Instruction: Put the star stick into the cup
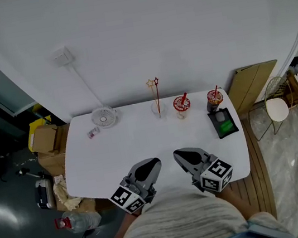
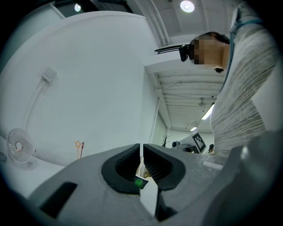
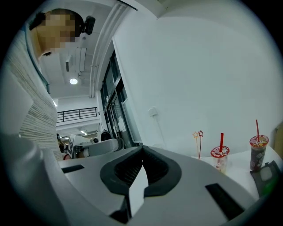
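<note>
We hold both tools low at the bench's (image 1: 136,143) near edge, well apart from the cup (image 1: 158,109), which stands at the far edge against the wall. The left tool (image 1: 153,163) sits near-left of the cup and the right tool (image 1: 179,154) near-right of it, their tips angled toward each other. In its own view the left tool's jaws meet at the tips with only a hairline slit below, and nothing is gripped between them. The right tool's jaws are likewise pressed together and empty.

The clear cup holds two star sticks (image 1: 157,93) standing upright – one topped with a yellow star, the other with a red star, side by side and rising well above the rim. Just right of the cup stands a red-lidded drink (image 1: 181,104) with a red straw, and further right a darker drink (image 1: 214,99), also with a red straw. A black tray (image 1: 222,123) with a green patch lies near-right of the cup, just in front of the darker drink. Left of the cup a small white fan (image 1: 103,117) rests on the bench, with a little packet (image 1: 92,133) just beyond it – both well apart from the cup
</note>
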Available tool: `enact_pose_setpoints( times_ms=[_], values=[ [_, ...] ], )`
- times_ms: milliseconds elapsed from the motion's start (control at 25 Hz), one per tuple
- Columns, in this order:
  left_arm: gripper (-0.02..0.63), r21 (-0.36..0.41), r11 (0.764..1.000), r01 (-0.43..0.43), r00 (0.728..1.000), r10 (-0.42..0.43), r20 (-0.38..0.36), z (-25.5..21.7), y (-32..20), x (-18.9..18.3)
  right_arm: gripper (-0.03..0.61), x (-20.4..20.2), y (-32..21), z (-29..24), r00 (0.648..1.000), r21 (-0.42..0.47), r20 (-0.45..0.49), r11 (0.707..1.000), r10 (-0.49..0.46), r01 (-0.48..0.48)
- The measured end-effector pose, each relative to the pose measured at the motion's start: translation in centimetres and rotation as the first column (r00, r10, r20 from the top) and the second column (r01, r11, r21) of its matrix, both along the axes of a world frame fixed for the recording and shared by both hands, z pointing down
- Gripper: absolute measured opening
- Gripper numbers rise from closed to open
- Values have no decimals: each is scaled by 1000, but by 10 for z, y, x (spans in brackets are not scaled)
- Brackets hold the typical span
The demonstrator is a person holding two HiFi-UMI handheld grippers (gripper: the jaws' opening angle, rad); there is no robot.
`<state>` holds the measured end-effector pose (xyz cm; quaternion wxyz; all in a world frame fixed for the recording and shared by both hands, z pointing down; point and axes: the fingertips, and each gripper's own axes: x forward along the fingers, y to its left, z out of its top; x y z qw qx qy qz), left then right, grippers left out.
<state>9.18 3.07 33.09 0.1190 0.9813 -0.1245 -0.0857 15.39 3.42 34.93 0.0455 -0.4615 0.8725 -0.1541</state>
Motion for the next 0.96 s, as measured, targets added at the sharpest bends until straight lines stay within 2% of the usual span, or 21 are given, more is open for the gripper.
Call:
enact_pose_setpoints(
  times_ms=[360, 600, 960],
  values=[
    [31, 24, 999, -25, 1000, 25, 11, -4, 0, 10, 9, -2, -3, -9, 1000, 20, 11, 1000, -22, 21],
    [31, 18, 1000, -13, 1000, 13, 22, 0, 6, 8, 9, -10, 2, -9, 998, 30, 3, 998, -55, 55],
    [31, 5, 1000, -6, 1000, 6, 11, 2, 15, 7, 9, -2, 10, -4, 999, 7, 12, 999, -45, 45]
  ],
)
